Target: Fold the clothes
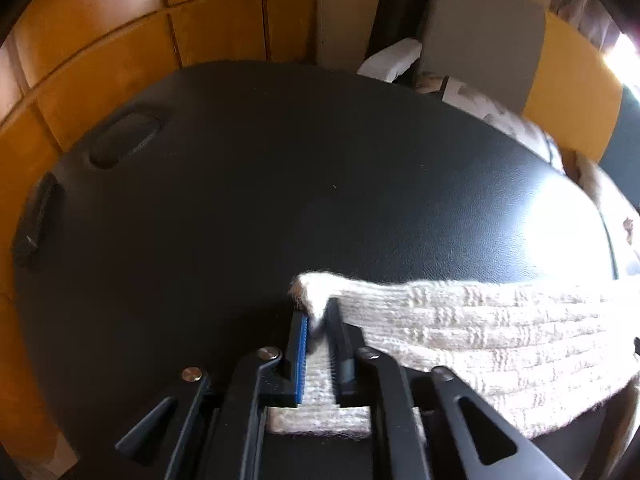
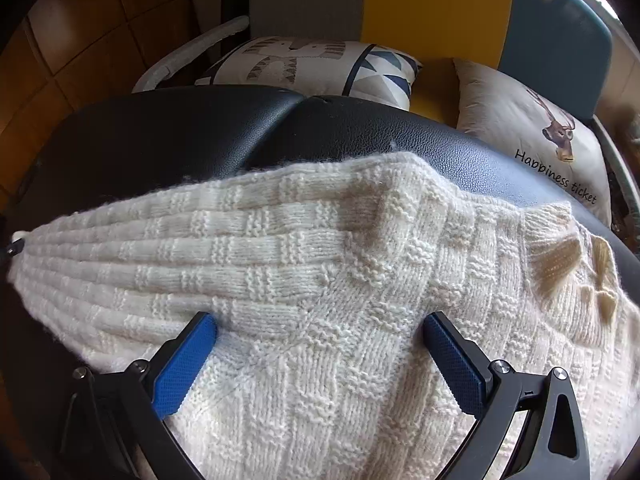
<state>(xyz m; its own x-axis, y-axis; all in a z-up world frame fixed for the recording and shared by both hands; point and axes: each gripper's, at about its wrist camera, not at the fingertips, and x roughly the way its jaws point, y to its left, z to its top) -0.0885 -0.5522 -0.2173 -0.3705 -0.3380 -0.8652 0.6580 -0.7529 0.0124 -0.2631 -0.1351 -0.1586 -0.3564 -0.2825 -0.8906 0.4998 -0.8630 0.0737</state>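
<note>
A cream knitted sweater (image 2: 320, 280) lies on a black padded table (image 2: 160, 132). One sleeve (image 1: 480, 332) stretches off to the right in the left wrist view. My left gripper (image 1: 318, 312) is shut on the sleeve's cuff end, knit showing between its blue-padded fingers. In the right wrist view my right gripper (image 2: 320, 332) stands open wide, its blue pads (image 2: 184, 364) resting on either side of the sweater's body just above the knit. Nothing is pinched between them.
The black table (image 1: 240, 184) has a recessed handle (image 1: 124, 140) at its far left. Printed cushions (image 2: 312, 66) and a deer cushion (image 2: 536, 136) sit on a seat behind the table. Wooden panels (image 1: 100, 40) lie beyond the table's left edge.
</note>
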